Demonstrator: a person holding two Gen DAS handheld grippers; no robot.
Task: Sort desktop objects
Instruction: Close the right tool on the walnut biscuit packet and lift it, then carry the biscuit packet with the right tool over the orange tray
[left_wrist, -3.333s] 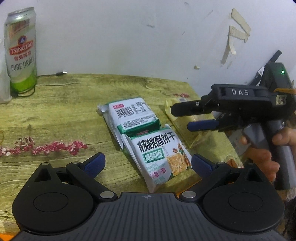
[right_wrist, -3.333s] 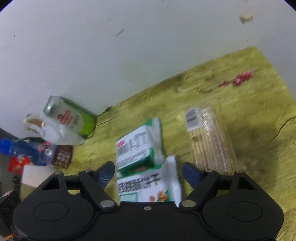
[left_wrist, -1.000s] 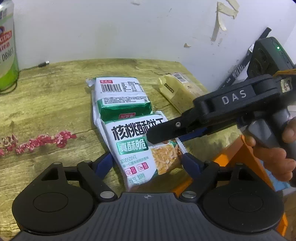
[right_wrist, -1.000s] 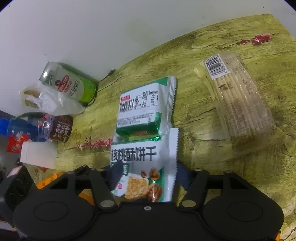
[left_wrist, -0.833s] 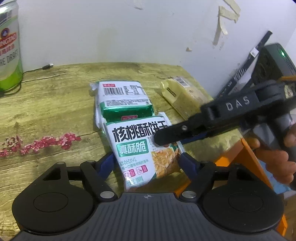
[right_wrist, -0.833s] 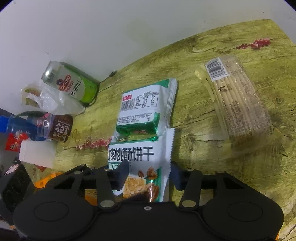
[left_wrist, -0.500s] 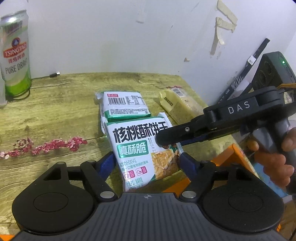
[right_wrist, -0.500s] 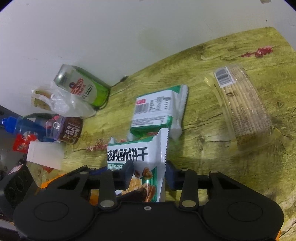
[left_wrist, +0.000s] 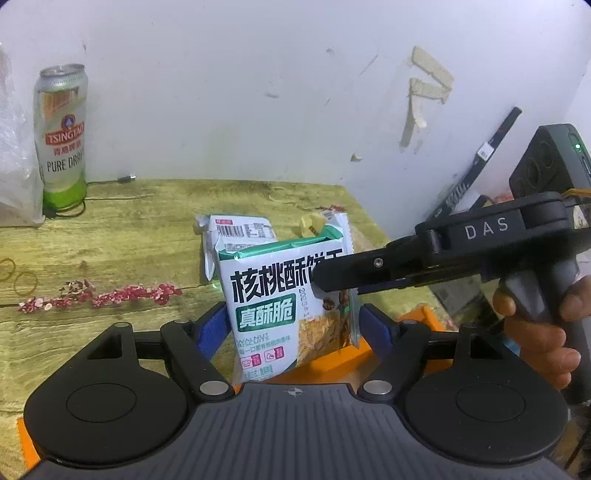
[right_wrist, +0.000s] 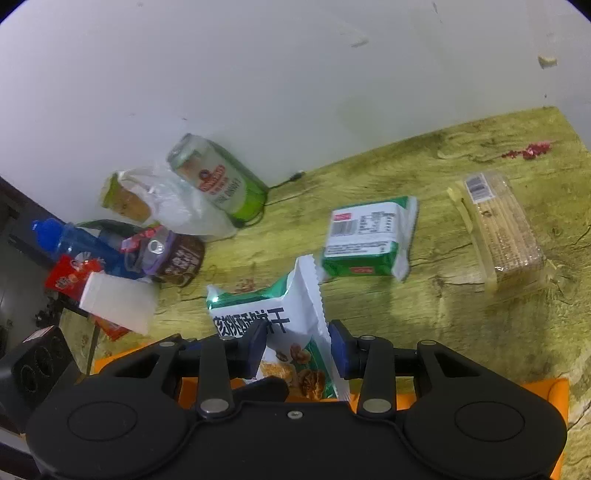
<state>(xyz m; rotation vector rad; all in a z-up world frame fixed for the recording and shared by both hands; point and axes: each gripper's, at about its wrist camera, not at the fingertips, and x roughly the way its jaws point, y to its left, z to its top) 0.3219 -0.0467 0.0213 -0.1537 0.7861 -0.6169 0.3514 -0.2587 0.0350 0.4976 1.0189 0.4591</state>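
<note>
Overhead, nothing but a scuffed white wall (left_wrist: 229, 92) closed off the back of the tabletop (left_wrist: 122, 229), which wore a yellow-green wood-grain print with small red flower marks. My right hand-held gripper (right_wrist: 297, 347) was pressed together on the biscuit pack (right_wrist: 291, 332), pinching its right edge and holding it upright, clear of the tabletop. My left hand-held gripper (left_wrist: 291, 328) stood half spread around the lower part of that pack (left_wrist: 277, 302); its blue pads sat just beside the wrapper's sides, and I could not tell whether they touched it. Its jaws had just been closing, with the pack between them.

Behind the pack a second green-and-white pack (right_wrist: 369, 236) lay flat with its barcode up, and a clear pack of crackers (right_wrist: 498, 229) lay apart to the right of it. At the back left a green beer can (left_wrist: 62, 136) stood against the wall, a thin cable (left_wrist: 107, 182) running past its base. Beside it were a white plastic bag (right_wrist: 173, 210), a blue bottle (right_wrist: 70, 240), a brown cup (right_wrist: 177, 258) and a red packet (right_wrist: 70, 280). An orange tray (right_wrist: 546, 395) showed below the grippers at the near edge. Tape scraps (left_wrist: 424, 88) clung to the wall at the right.
</note>
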